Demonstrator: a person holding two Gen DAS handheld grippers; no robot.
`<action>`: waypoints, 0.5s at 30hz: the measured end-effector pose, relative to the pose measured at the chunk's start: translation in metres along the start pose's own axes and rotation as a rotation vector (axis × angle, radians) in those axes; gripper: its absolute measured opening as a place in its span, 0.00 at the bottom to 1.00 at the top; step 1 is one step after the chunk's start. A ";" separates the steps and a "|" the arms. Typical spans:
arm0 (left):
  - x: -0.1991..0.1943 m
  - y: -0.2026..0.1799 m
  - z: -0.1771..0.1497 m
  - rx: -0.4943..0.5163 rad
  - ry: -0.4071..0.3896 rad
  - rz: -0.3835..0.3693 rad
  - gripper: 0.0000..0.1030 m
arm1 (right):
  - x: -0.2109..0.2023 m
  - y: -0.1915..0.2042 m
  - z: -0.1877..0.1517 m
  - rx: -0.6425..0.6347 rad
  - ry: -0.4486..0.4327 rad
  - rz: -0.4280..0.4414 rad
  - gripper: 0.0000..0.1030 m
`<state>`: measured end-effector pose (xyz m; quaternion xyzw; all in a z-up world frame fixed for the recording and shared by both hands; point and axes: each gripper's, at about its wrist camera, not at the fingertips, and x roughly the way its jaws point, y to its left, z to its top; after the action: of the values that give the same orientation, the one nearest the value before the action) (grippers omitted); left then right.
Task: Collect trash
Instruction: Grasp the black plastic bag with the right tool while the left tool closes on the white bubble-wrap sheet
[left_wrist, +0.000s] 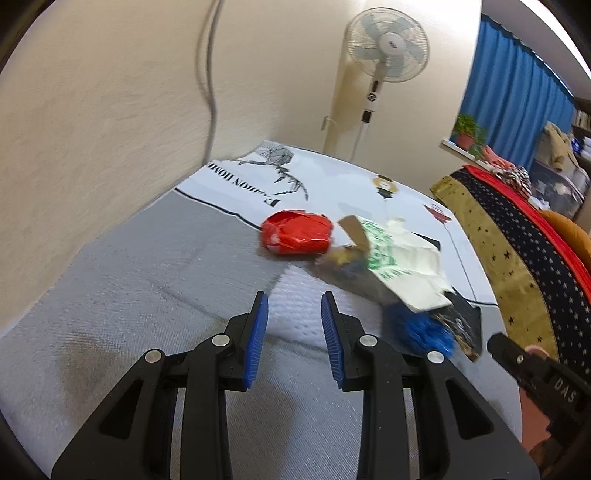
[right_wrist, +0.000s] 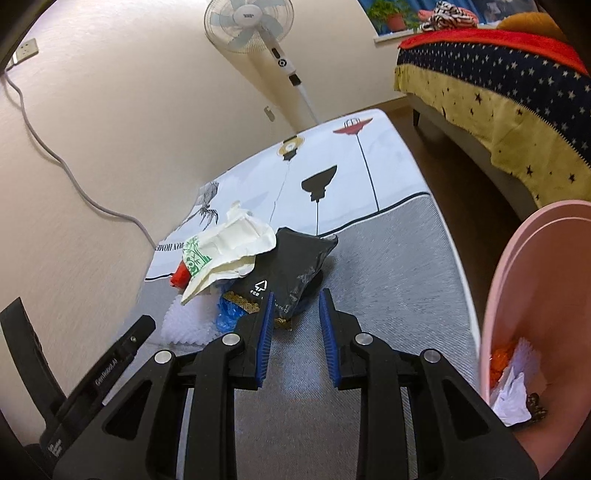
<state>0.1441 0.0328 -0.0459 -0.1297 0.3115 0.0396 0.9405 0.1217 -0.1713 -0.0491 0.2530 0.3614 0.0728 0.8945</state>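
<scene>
Both claws parted and empty, right claw (right_wrist: 295, 306) just short of black bag (right_wrist: 291, 266) in the trash pile, left claw (left_wrist: 294, 314) facing red wrapper (left_wrist: 297, 236) beyond it; pinch one loose edge, then swing to pink bin (right_wrist: 517, 280) at right.

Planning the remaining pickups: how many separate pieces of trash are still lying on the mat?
5 visible: red wrapper, white-green paper packet, black plastic bag, blue crumpled piece, white netting. More may hide underneath.
</scene>
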 end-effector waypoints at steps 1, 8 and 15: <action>0.003 0.001 0.001 -0.009 0.009 0.000 0.30 | 0.004 -0.001 0.000 0.004 0.006 0.004 0.26; 0.018 0.009 0.002 -0.064 0.070 -0.002 0.42 | 0.019 -0.003 -0.001 0.025 0.036 0.027 0.26; 0.032 0.012 0.001 -0.091 0.146 -0.016 0.44 | 0.021 0.001 -0.001 0.014 0.051 0.049 0.12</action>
<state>0.1685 0.0441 -0.0674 -0.1771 0.3759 0.0368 0.9088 0.1363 -0.1632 -0.0625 0.2661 0.3784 0.0984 0.8811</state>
